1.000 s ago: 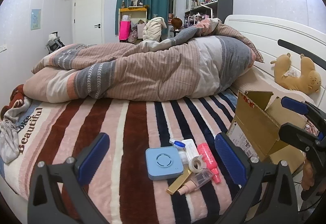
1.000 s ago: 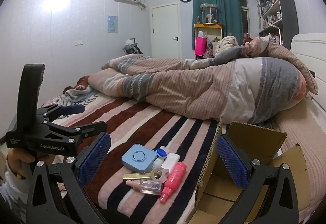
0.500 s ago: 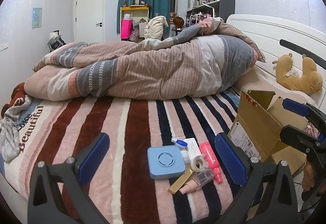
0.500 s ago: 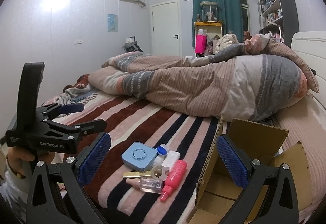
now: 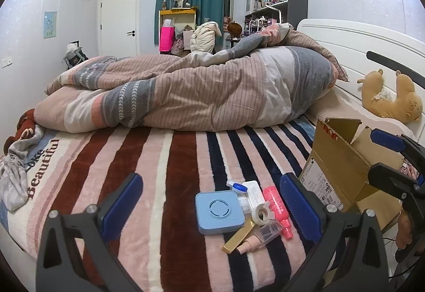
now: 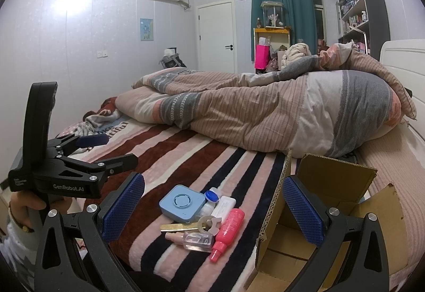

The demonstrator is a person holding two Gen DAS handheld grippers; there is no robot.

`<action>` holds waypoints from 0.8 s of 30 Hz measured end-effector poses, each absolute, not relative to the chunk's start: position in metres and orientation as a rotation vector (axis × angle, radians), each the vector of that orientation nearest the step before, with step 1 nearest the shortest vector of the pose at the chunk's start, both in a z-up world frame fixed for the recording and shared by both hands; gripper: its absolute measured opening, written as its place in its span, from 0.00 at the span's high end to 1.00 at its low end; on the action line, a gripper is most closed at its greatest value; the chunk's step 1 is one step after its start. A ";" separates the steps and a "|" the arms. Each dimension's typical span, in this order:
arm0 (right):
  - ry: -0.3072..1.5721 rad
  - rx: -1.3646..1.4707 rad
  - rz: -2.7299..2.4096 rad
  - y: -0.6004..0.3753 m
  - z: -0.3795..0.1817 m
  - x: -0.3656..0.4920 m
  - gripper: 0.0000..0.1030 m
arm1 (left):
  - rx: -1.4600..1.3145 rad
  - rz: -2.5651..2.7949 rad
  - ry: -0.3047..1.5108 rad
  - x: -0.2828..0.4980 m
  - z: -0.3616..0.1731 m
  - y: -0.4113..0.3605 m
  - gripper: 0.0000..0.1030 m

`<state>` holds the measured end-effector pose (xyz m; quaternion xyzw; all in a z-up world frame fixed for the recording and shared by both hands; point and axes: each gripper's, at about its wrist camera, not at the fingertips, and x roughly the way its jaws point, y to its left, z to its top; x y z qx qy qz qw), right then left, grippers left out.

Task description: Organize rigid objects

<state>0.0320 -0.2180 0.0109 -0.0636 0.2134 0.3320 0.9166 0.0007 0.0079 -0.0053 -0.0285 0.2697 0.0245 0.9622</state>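
A small pile lies on the striped blanket: a light blue square case (image 5: pixel 219 208) (image 6: pixel 182 203), a pink spray bottle (image 5: pixel 277 208) (image 6: pixel 228 229), a white tube (image 5: pixel 253 192), a tape roll (image 5: pixel 263 215), a gold stick (image 5: pixel 237 237) and a clear small bottle (image 6: pixel 198 238). An open cardboard box (image 5: pixel 337 169) (image 6: pixel 313 215) stands right of the pile. My left gripper (image 5: pixel 209 208) is open and empty, just in front of the pile. My right gripper (image 6: pixel 212 209) is open and empty, in front of the pile and box.
A bunched striped duvet (image 5: pixel 186 95) fills the back of the bed. A plush toy (image 5: pixel 393 98) leans on the white headboard. Grey clothing (image 5: pixel 13 175) lies at the bed's left edge. The left gripper shows in the right wrist view (image 6: pixel 101 151).
The left wrist view has shifted slightly, so the pile sits a little more to the right and closer. Both grippers stay open and nothing was picked up.
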 end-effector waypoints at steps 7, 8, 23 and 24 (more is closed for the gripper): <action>0.439 -0.130 0.683 -0.218 0.011 0.032 0.00 | -0.057 0.049 0.546 0.000 -0.005 0.007 0.00; 0.438 -0.128 0.683 -0.219 0.011 0.032 0.00 | -0.057 0.049 0.546 0.001 -0.005 0.007 0.00; 0.445 -0.153 0.673 -0.200 0.016 0.025 0.00 | -0.103 0.021 0.535 0.001 -0.004 0.032 0.00; 0.448 -0.162 0.681 -0.196 0.018 0.025 0.00 | -0.108 0.015 0.533 0.000 -0.005 0.037 0.00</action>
